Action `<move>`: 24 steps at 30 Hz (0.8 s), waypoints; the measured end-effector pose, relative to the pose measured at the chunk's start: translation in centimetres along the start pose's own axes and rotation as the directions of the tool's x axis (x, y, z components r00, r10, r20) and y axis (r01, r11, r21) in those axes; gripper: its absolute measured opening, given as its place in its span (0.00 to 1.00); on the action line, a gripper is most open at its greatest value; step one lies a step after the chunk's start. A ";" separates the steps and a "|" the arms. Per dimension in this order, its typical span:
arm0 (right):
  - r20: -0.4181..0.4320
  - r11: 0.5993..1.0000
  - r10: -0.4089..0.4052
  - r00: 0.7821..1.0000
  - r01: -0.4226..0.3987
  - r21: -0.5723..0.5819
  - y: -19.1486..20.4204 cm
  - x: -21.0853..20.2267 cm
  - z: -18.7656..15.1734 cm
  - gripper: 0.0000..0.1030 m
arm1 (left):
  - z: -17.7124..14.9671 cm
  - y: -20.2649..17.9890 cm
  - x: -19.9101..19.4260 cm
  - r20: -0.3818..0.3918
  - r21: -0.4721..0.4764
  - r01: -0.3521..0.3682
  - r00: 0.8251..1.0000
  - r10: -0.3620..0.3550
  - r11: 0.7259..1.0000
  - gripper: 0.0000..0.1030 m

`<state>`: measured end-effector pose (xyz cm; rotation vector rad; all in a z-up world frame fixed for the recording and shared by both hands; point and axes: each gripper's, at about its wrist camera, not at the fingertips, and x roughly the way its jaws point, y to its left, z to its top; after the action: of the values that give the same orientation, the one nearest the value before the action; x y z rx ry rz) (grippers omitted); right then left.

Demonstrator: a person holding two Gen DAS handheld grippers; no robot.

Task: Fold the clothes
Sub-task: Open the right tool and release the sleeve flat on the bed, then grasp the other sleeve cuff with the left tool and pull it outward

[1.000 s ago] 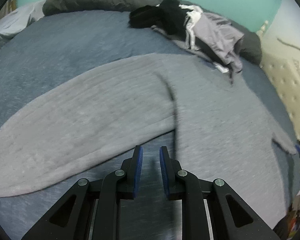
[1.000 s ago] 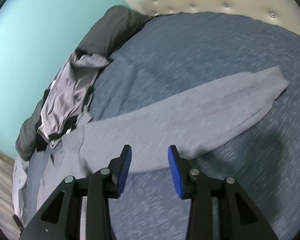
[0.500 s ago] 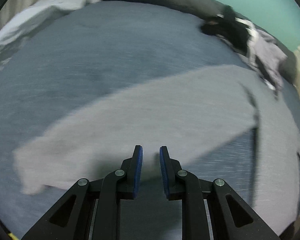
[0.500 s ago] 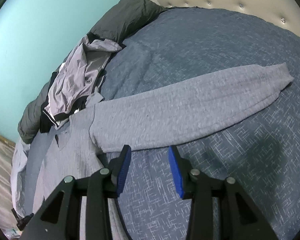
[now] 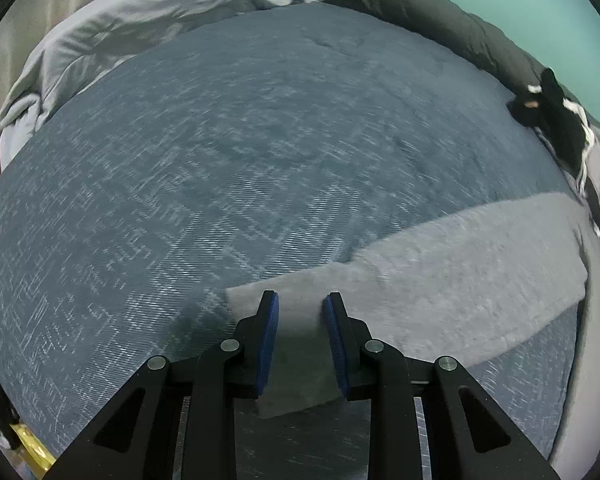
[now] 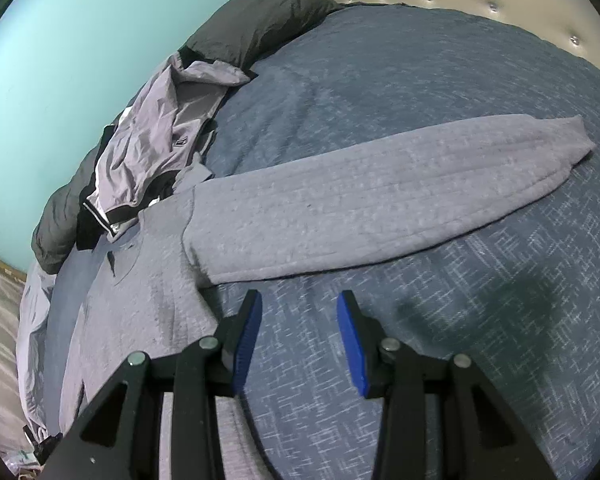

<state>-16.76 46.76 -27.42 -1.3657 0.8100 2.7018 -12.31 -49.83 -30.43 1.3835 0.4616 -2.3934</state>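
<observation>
The gray sweater (image 6: 148, 280) lies flat on the bed (image 6: 440, 80) with both sleeves stretched out, and the left gripper (image 5: 298, 304) stands spread over one cuff (image 5: 284, 344), probably to seize it, while the right gripper (image 6: 298, 306) hovers spread beside the other sleeve (image 6: 380, 200).

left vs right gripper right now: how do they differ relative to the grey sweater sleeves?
The left gripper straddles a sleeve cuff of the grey sweater; the right gripper has only bare blue bedspread between its fingers. The left gap is narrower, the right wider. The right's sleeve lies ahead, spread flat. Both are open, holding nothing.
</observation>
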 end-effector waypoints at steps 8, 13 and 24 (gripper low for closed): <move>-0.014 0.999 0.012 1.000 -0.012 -0.042 1.4 0.1 -0.4 0.38 | -0.1 0.4 0.0 0.029 0.025 -0.084 0.996 0.083 0.996 0.29; -0.017 0.999 0.019 1.000 -0.020 -0.032 1.2 0.2 -0.6 0.38 | -0.7 1.6 -0.2 0.038 -0.006 -0.124 0.992 0.124 0.992 0.45; -0.027 0.999 0.021 0.999 -0.022 -0.026 1.1 0.3 -1.1 0.38 | -0.7 0.6 1.0 0.042 -0.016 0.043 0.998 -0.042 0.999 0.31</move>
<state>-16.42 45.23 -27.66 -1.4099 0.7988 2.7249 -12.01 -50.17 -31.73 1.3267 0.5039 -2.4412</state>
